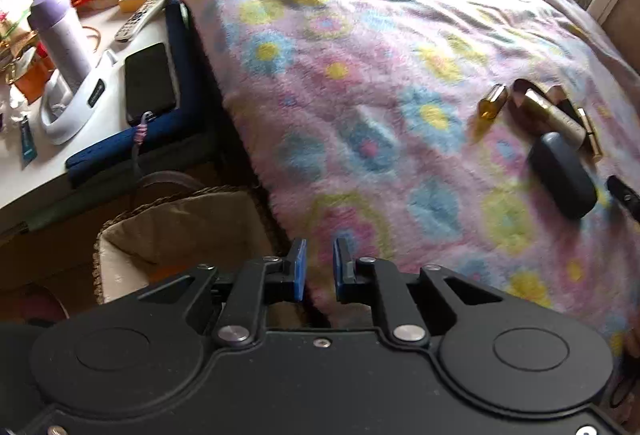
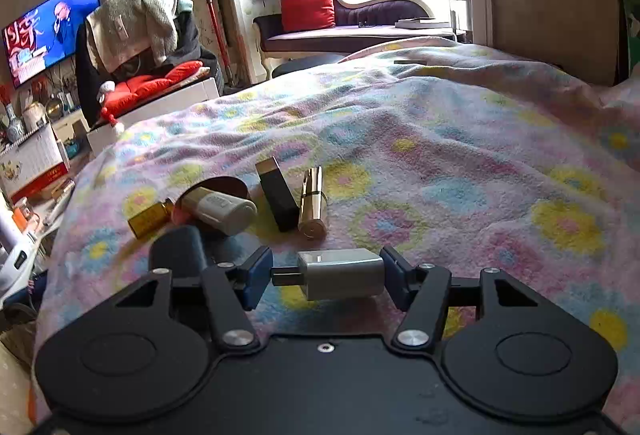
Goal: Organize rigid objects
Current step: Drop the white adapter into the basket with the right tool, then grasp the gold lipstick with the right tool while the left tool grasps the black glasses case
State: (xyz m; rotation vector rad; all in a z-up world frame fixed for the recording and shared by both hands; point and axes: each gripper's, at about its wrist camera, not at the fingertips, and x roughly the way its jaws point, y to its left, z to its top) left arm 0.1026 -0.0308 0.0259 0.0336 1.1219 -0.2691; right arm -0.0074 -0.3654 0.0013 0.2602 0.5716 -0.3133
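The flowered fleece blanket [image 2: 460, 163] is the ground for everything here. Just above it, at its near edge, the right gripper [image 2: 324, 273] has its jaws clamped on a small silver charger plug [image 2: 340, 273], held crosswise with its dark connector end toward the left pad. Farther along the blanket a cluster of small things lies close together: a gold lipstick tube [image 2: 313, 203], a black rectangular case with a gold end [image 2: 278, 195] just beside it, a white cylindrical bottle [image 2: 220, 211], an amber glass vial [image 2: 150, 221] touching or nearly touching that bottle, and a dark blue oval case [image 2: 178, 251] nearest the gripper. The left gripper [image 1: 320, 267] hangs over the blanket's other edge, well apart from that cluster, its blue pads drawn close together with nothing between them. Below that edge sits a woven basket with a cloth liner [image 1: 168, 231], and beyond it a white table [image 1: 24, 175] carries a lilac bottle [image 1: 60, 39] and a black phone [image 1: 150, 85].
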